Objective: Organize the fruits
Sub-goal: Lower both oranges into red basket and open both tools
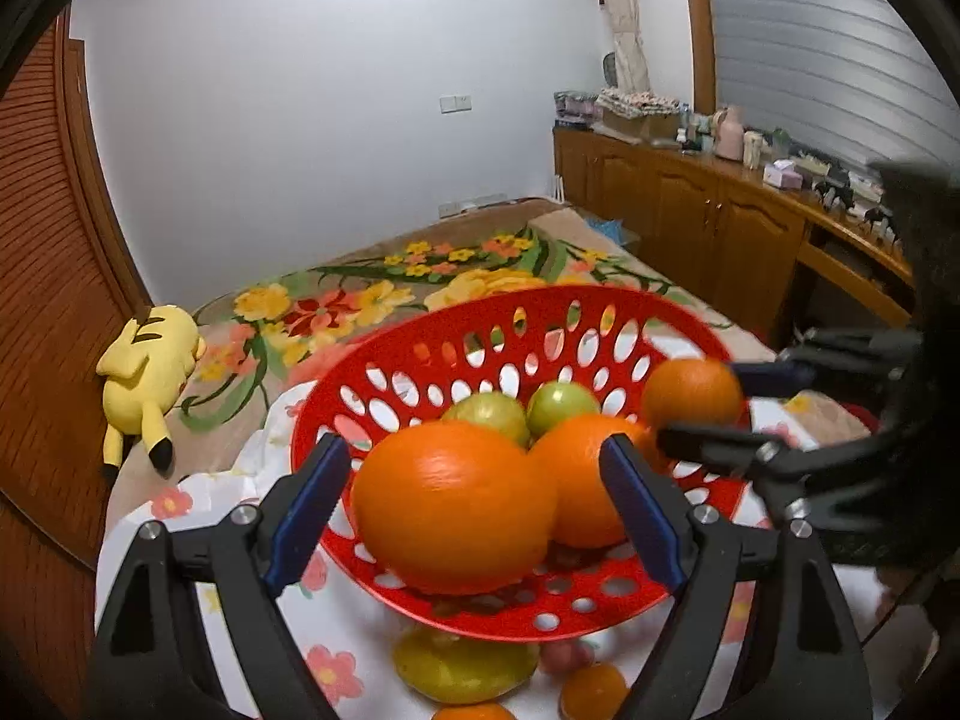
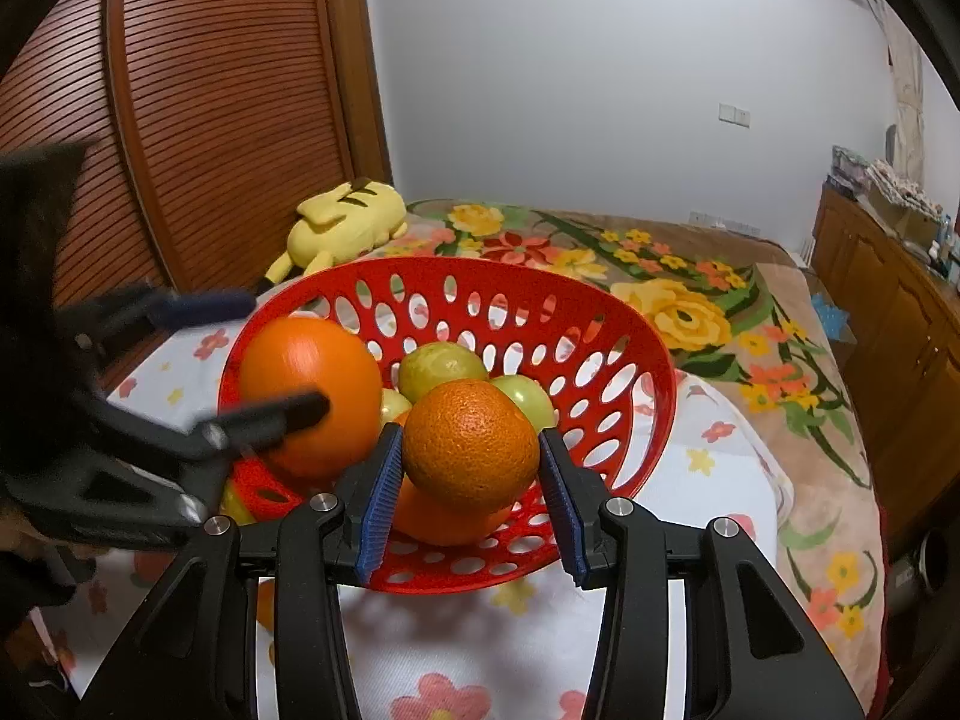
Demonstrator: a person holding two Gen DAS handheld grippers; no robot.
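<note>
A red perforated basket (image 1: pixel 456 336) (image 2: pixel 636 354) stands on a flowered white cloth on the bed. It holds green fruits (image 1: pixel 561 405) (image 2: pixel 441 366) and oranges. My left gripper (image 1: pixel 474 501) is open around a large smooth orange (image 1: pixel 453 504) over the basket's near side; that orange also shows in the right wrist view (image 2: pixel 309 378). My right gripper (image 2: pixel 471 480) is shut on a smaller rough orange (image 2: pixel 471 444), held over the basket; it also shows in the left wrist view (image 1: pixel 690 393). Another orange (image 1: pixel 585 474) lies in the basket.
Loose on the cloth in front of the basket lie a yellow-green fruit (image 1: pixel 465 666), a small orange (image 1: pixel 594 690) and a pinkish fruit (image 1: pixel 564 654). A yellow plush toy (image 1: pixel 147 369) lies by the wooden wardrobe. Wooden cabinets (image 1: pixel 708 222) line the right side.
</note>
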